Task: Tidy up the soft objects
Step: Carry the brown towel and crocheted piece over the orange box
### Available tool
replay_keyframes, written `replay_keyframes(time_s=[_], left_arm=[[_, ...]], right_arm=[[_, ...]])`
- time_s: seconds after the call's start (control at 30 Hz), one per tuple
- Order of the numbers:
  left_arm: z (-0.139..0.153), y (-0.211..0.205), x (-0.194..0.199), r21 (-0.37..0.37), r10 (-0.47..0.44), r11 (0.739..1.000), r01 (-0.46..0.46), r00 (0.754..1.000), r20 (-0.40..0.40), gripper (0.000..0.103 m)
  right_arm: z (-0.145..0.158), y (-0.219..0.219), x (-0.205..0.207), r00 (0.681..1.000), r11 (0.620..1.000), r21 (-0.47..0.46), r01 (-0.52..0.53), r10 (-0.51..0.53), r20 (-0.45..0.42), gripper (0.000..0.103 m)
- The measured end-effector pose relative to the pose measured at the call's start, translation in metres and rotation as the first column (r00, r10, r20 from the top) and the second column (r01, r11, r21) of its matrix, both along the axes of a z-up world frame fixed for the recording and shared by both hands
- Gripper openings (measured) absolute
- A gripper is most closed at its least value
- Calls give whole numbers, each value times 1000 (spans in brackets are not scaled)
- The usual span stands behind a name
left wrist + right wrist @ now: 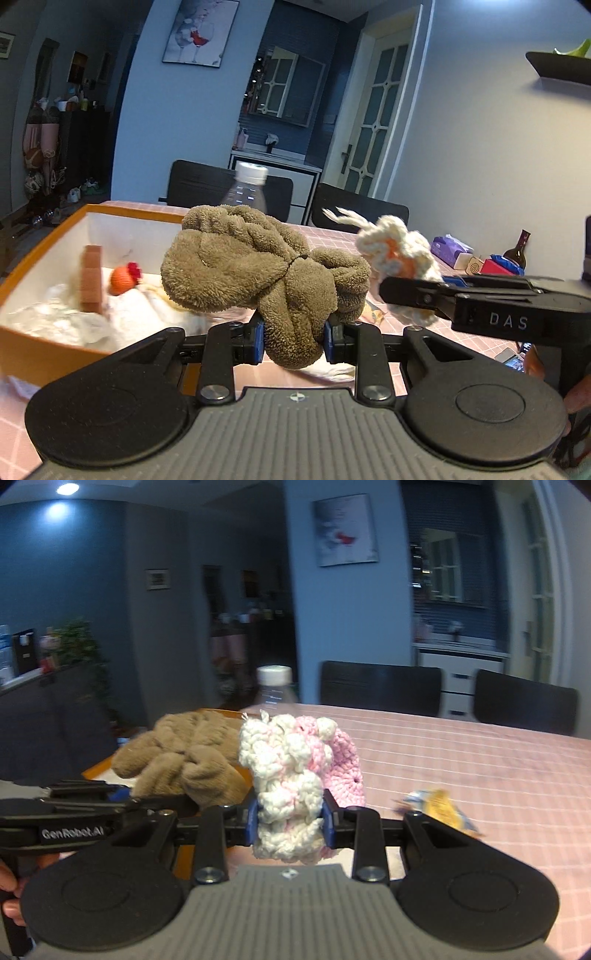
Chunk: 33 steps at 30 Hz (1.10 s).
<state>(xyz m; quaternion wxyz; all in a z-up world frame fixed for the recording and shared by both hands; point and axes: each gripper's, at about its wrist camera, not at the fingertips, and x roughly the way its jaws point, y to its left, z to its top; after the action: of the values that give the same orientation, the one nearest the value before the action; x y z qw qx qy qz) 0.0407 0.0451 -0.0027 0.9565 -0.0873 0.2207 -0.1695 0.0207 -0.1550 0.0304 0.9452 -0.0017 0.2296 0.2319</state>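
My left gripper [294, 338] is shut on a brown fluffy scrunchie [258, 269] and holds it in the air beside the orange box [44, 240]. My right gripper [290, 821] is shut on a white and pink crochet piece [291, 775], also held above the pink table [480, 768]. In the left wrist view the right gripper [413, 291] comes in from the right with the crochet piece [399, 251]. In the right wrist view the brown scrunchie [184, 760] and the left gripper [122, 794] sit to the left. The box holds an orange crochet ball [123, 278], a brown block [92, 280] and white fabric.
A clear plastic bottle with a white cap [247, 184] stands behind the scrunchie. A yellow wrapper [439, 808] lies on the table at right. A tissue pack [450, 249], a dark bottle [517, 251] and small items sit at the table's far right. Black chairs [380, 686] stand behind the table.
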Motion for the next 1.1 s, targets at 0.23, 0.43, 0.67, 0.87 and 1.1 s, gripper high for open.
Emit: replay_keyframes(time_s=[0.23, 0.43, 0.67, 0.87, 1.1], left_arm=[[12, 37, -7, 87, 39, 995, -40, 999, 20, 32], [23, 58, 14, 209, 41, 977, -44, 999, 16, 32], [26, 84, 60, 309, 18, 951, -8, 999, -30, 32], [14, 104, 101, 347, -46, 934, 83, 992, -113, 32], [-12, 114, 138, 388, -92, 906, 169, 973, -210, 32]], right_arm=[[14, 52, 7, 991, 990, -20, -137, 137, -2, 32], [23, 99, 30, 976, 972, -91, -217, 218, 10, 33], [19, 149, 81, 971, 945, -226, -237, 239, -16, 33], [5, 184, 126, 969, 917, -314, -247, 234, -78, 33], [-22, 211, 174, 957, 874, -397, -279, 219, -189, 34]])
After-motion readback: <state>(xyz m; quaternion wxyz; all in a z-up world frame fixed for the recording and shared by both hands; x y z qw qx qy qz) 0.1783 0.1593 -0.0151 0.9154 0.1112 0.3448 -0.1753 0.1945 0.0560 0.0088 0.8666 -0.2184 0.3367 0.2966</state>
